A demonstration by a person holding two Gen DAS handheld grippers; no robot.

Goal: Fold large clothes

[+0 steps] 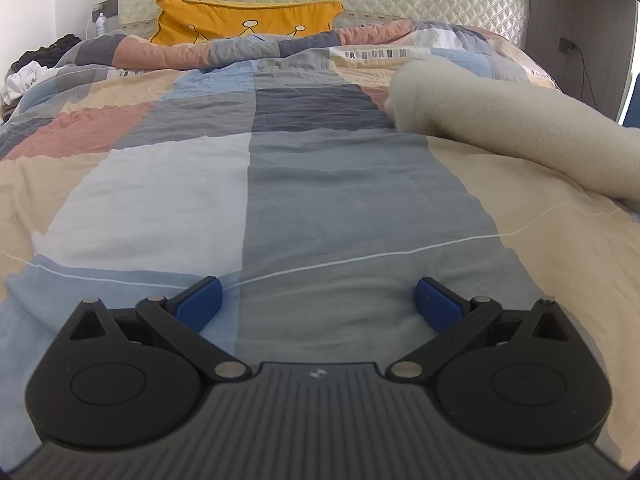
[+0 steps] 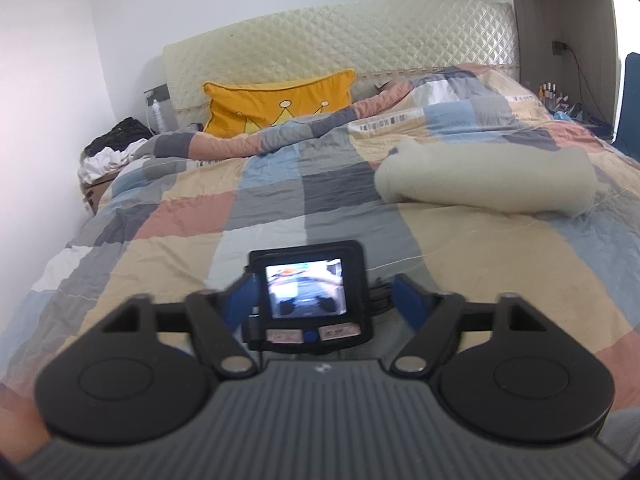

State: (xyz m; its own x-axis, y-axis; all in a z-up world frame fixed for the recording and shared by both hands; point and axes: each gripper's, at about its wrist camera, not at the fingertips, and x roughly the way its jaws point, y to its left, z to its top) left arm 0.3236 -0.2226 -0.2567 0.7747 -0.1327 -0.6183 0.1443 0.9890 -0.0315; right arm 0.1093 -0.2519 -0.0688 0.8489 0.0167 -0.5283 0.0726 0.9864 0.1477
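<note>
Both your left gripper (image 1: pixel 318 300) and right gripper (image 2: pixel 326 300) hang released over the near quilt (image 1: pixel 160 200), presumably since the cream garment (image 2: pixel 484 182) lies far right.

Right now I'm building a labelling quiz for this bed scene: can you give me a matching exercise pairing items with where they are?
Items:
1. yellow pillow
2. cream rolled garment
3. pile of clothes
4. left gripper

Places:
A. beside the bed's left edge
B. right side of the patchwork quilt
C. against the headboard
D. open, low over the quilt's near end

Pairs: 1-C, 2-B, 3-A, 4-D
</note>
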